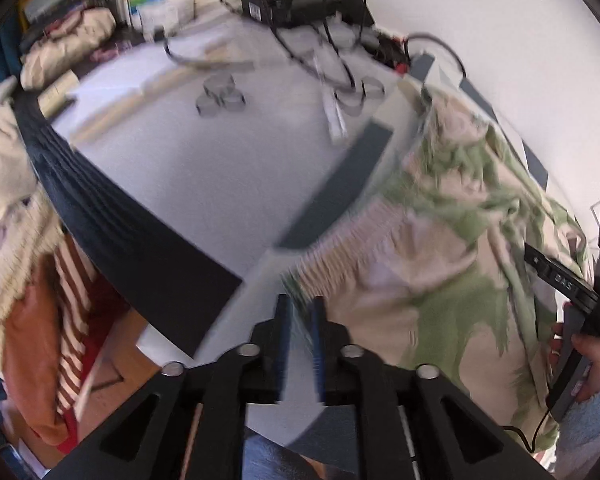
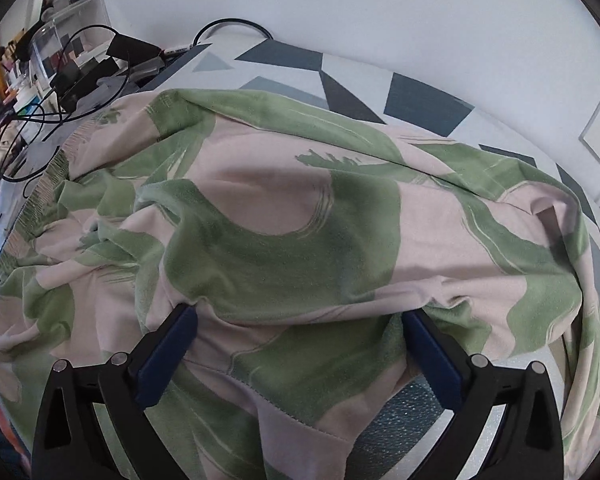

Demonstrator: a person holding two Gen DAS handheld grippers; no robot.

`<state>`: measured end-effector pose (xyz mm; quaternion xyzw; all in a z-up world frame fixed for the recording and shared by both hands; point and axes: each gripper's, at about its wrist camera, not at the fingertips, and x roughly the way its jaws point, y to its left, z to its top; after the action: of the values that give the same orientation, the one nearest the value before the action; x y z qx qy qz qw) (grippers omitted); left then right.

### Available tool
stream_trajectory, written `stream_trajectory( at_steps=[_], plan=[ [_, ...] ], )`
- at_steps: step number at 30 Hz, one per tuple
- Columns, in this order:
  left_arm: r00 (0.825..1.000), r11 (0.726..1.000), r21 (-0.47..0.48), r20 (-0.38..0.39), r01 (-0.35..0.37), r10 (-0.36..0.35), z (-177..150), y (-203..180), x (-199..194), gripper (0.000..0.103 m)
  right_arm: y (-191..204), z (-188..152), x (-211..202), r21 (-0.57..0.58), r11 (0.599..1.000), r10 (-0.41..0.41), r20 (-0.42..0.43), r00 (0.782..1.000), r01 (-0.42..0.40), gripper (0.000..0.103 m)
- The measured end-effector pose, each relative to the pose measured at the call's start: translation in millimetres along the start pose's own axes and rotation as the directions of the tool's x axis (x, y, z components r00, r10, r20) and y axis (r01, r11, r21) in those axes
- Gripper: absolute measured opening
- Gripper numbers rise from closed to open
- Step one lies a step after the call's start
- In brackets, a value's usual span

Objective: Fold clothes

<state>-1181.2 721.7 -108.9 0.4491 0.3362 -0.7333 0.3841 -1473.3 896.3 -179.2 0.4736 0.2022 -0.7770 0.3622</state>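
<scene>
While the green-and-pink garment (image 2: pixel 284 216) lay rumpled on the patterned table cover (image 2: pixel 424 100), the left gripper (image 1: pixel 299 312) hung off its left edge, jaws nearly pressed together on nothing visible. The right gripper (image 2: pixel 300 324) had its jaws spread wide over the cloth. A tidy fold probably called for smoothing the bunched part, then pinching an edge squarely. Only the left view showed the clothes pile (image 1: pixel 28 240), the cables (image 1: pixel 320 60) and the person's hand (image 1: pixel 592 360); only the right view showed the creases sharply.

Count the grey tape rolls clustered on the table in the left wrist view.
3, though blur may hide more: one tape roll at the back, one front left, one front right, all touching on the table.
</scene>
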Motion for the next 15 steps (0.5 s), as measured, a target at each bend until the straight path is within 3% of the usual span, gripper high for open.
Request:
stream_trajectory(
  at_steps=[4,7,10,14,15],
  plan=[
    [0.986,0.999,0.043,0.165,0.018,-0.025,27.8,-3.9,-39.8,0.055,-31.2,1.5,-48.9,0.152,0.987,0.028,0.141,0.990,-0.050,0.103],
    [0.964,0.985,0.155,0.244,0.070,-0.106,52.4,-24.9,-59.6,0.063,-81.9,-10.7,-116.7,0.272,0.961,-0.034,0.296,0.955,-0.050,0.103],
    [0.953,0.944,0.310,0.234,0.113,-0.191,59.9,-72.4,-55.4,0.064,-132.5,-22.8,-184.4,0.385,0.920,-0.115,0.434,0.894,-0.069,0.103],
    [0.940,0.852,0.495,0.178,0.172,-0.293,61.1,-136.5,-46.4,0.065,-200.0,-39.1,-274.8,0.519,0.846,-0.242,0.581,0.777,-0.124,0.103],
    [0.940,0.834,0.519,0.150,0.188,-0.305,57.5,-149.1,-39.3,0.065,-214.6,-53.9,-294.1,0.547,0.833,-0.299,0.574,0.763,-0.085,0.103]
  ],
)
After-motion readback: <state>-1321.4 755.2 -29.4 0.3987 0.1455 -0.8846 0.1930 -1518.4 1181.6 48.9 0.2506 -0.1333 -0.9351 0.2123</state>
